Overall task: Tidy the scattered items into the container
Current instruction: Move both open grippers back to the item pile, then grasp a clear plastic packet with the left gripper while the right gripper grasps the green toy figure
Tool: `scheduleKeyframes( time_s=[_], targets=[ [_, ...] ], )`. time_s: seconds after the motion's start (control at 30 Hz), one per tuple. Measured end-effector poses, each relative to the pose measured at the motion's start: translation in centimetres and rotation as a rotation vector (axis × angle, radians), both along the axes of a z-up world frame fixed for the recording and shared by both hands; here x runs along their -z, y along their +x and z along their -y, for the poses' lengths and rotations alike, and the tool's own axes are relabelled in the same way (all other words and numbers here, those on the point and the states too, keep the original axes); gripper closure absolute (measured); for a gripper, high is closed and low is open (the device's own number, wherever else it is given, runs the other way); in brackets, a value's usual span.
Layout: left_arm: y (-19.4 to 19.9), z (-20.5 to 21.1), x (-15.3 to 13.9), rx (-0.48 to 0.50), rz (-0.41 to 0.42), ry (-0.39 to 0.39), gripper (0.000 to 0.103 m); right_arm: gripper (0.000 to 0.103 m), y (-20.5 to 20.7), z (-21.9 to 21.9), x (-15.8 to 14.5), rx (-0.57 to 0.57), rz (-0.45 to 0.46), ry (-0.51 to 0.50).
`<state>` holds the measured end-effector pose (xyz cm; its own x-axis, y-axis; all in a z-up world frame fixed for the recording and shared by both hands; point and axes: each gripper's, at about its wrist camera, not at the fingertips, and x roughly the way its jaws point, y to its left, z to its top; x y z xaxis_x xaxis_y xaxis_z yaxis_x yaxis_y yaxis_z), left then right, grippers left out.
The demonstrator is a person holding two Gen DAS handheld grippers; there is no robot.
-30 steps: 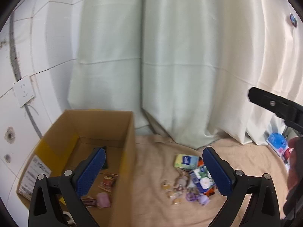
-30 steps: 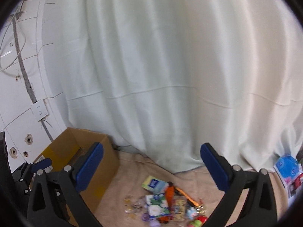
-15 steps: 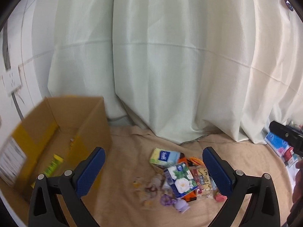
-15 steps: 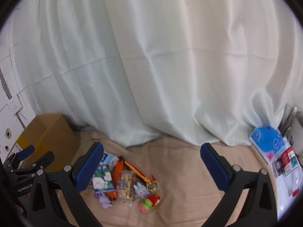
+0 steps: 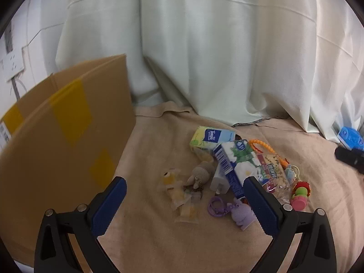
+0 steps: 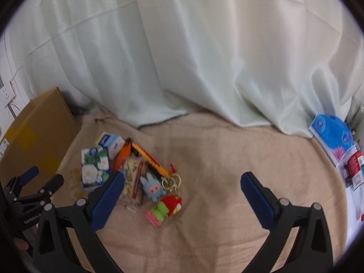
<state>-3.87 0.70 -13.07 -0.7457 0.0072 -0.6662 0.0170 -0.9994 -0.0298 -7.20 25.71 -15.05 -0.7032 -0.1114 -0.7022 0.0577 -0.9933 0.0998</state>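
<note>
Both claws gape wide, empty (left claw (image 5: 184,204), right claw (image 6: 182,195)) above the trinket pile (image 5: 234,173)

pale green curtain (image 6: 182,52) hanging behind, beige blanket (image 6: 216,159) under everything, wall socket (image 5: 11,64) far left, blue package (image 6: 331,133) far right

What you can't make out from either gripper camera

Your cardboard box (image 5: 66,122) runs off the left edge, its inside hidden behind the near wall. The floral tissue pack (image 5: 236,166) covers part of the snack packet (image 5: 274,174). The right view is soft, so pack lettering is unreadable, and the blue package (image 6: 329,134) is cut short at the edge.
</note>
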Motion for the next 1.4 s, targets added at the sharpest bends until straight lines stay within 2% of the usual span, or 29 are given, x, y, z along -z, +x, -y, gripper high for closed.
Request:
scheduleKeyframes(
  time_s=[0.07, 0.2, 0.23, 0.3, 0.33, 0.37, 0.47, 0.57, 0.67, 0.73, 0.77, 0.87, 0.9, 1.0, 1.27, 1.3, 1.4],
  targets=[
    [0.1, 0.8, 0.6, -0.014, 0.008, 0.012, 0.000, 0.000, 0.1, -0.1, 0.8, 0.004, 0.017, 0.002],
    [-0.4, 2.5, 1.8, -0.022, 0.054, 0.089, 0.002, 0.000, -0.2, 0.0, 2.0, 0.013, 0.048, -0.005],
    [-0.6, 2.7, 2.2, -0.023, 0.057, 0.091, 0.005, 0.000, -0.3, 0.0, 2.3, 0.014, 0.055, -0.005],
    [-1.1, 2.6, 2.8, -0.014, 0.075, 0.084, 0.023, 0.000, -0.4, 0.1, 2.6, 0.016, 0.065, -0.007],
    [-1.4, 2.6, 3.2, -0.015, 0.083, 0.077, 0.028, 0.000, -0.4, 0.2, 2.8, 0.012, 0.067, -0.009],
    [-1.6, 2.5, 3.4, -0.015, 0.086, 0.076, 0.037, 0.000, -0.4, 0.3, 2.9, 0.010, 0.067, -0.009],
    [-2.4, 1.9, 4.2, -0.011, 0.098, 0.057, 0.040, 0.000, -0.5, 0.5, 3.2, 0.004, 0.070, -0.021],
    [-3.1, 1.7, 4.8, 0.004, 0.122, 0.096, 0.040, 0.000, -0.5, 0.7, 3.4, -0.004, 0.077, -0.027],
    [-3.8, 1.5, 5.5, -0.017, 0.143, 0.100, 0.041, 0.000, -0.4, 0.9, 3.6, -0.010, 0.070, -0.021],
    [-4.3, 1.9, 6.2, -0.030, 0.162, 0.127, 0.047, 0.000, -0.5, 1.0, 3.8, -0.008, 0.075, -0.016],
    [-4.4, 2.0, 6.4, -0.032, 0.170, 0.138, 0.054, 0.001, -0.6, 0.9, 3.9, -0.007, 0.079, -0.019],
    [-4.5, 2.2, 6.5, -0.034, 0.169, 0.124, 0.062, 0.004, -0.8, 0.7, 4.0, -0.001, 0.088, -0.031],
    [-4.5, 2.3, 6.5, -0.036, 0.167, 0.136, 0.068, 0.005, -0.9, 0.7, 4.0, 0.000, 0.088, -0.036],
    [-4.4, 2.6, 6.4, -0.034, 0.171, 0.165, 0.069, 0.006, -1.0, 0.7, 4.0, 0.002, 0.086, -0.042],
    [-3.4, 2.9, 5.7, -0.034, 0.169, 0.140, 0.070, 0.007, -1.1, 1.4, 4.4, -0.022, 0.105, -0.033],
    [-3.2, 3.1, 5.6, -0.036, 0.168, 0.146, 0.074, 0.007, -1.0, 1.4, 4.5, -0.021, 0.109, -0.030],
    [-2.5, 3.9, 5.2, -0.041, 0.166, 0.182, 0.078, 0.008, -1.1, 1.4, 4.7, -0.021, 0.120, -0.034]
  ],
)
